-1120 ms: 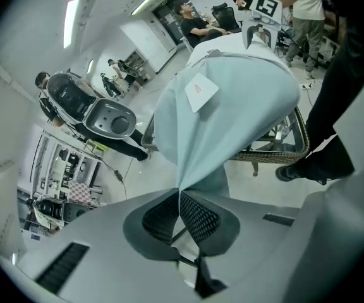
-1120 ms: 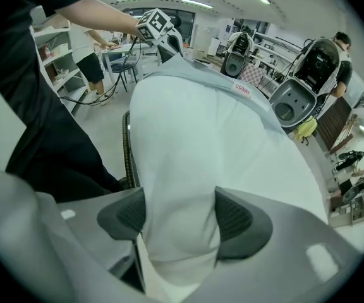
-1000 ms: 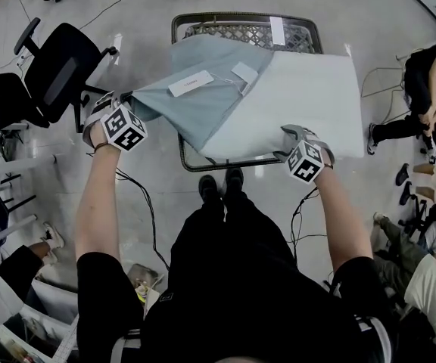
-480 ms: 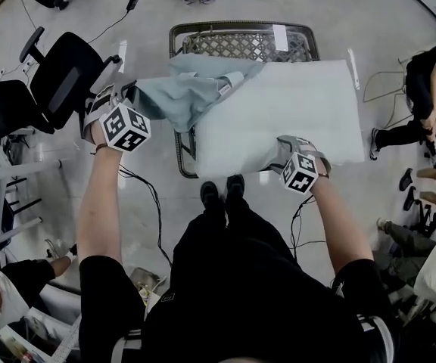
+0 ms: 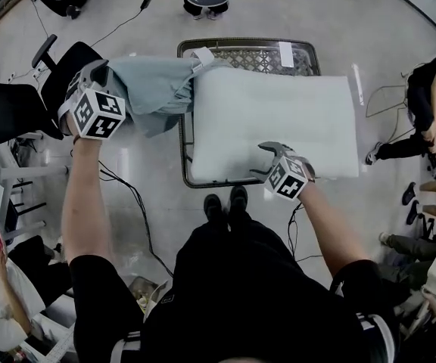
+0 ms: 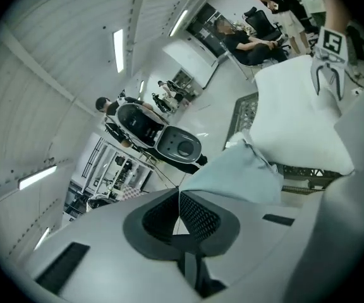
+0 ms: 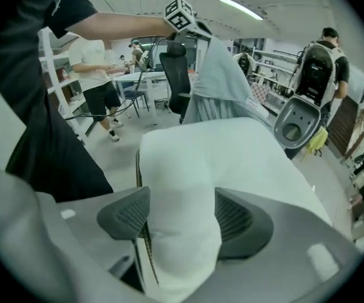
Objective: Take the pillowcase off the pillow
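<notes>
Atop a wire cart [image 5: 182, 138] the pillow [image 5: 278, 116] lies bare, its near edge pinched in the right gripper's [image 5: 266, 161] just-tightened jaws, while the left gripper [image 5: 104, 69] clamps the pillowcase [image 5: 150, 89] beyond the cart's left edge, seemingly all but off

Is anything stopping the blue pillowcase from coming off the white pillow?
Nothing visible does. The left gripper is shut on the pillowcase, which hangs bunched at the pillow's left end. A black chair stands beyond it on that side.
</notes>
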A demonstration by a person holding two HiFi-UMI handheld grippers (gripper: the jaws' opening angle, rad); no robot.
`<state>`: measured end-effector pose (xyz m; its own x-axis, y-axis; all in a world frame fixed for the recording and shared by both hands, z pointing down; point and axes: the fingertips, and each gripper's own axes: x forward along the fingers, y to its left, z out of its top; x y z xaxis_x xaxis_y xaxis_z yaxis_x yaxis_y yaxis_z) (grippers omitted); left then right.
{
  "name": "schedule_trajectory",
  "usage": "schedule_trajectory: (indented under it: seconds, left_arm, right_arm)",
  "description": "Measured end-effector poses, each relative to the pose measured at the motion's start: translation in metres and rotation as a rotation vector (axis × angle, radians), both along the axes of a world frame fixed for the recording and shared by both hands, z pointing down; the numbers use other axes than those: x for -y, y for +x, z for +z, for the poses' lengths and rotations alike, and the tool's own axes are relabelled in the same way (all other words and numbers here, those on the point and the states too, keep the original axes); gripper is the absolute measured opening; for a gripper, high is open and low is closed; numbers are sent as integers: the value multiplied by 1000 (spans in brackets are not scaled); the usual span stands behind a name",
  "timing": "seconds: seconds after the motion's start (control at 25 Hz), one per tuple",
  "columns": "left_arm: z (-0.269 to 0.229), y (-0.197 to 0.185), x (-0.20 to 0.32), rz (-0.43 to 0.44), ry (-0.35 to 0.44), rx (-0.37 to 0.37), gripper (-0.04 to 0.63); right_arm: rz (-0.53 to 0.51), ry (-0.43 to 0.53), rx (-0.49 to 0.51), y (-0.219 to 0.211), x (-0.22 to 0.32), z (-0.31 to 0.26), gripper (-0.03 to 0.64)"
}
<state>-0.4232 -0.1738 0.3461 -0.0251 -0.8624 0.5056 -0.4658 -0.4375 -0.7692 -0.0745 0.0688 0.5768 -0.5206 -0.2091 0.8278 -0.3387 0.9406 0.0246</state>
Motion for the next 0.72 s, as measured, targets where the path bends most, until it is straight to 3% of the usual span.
schedule_trajectory:
  seconds: [0.2,0.4,0.72]
  left_arm:
    - [-56,25,6,47,100,-32,8]
    - [-101,44,2,89,178,-75,8]
    - [-166,71,-20,162,251,-181,8]
  right_arm:
    - [-24,-2,62,-32,12,-5,330]
    - [107,-6,153,-25,39,-25,330]
    - [347,98,365,-2,83,-99,287]
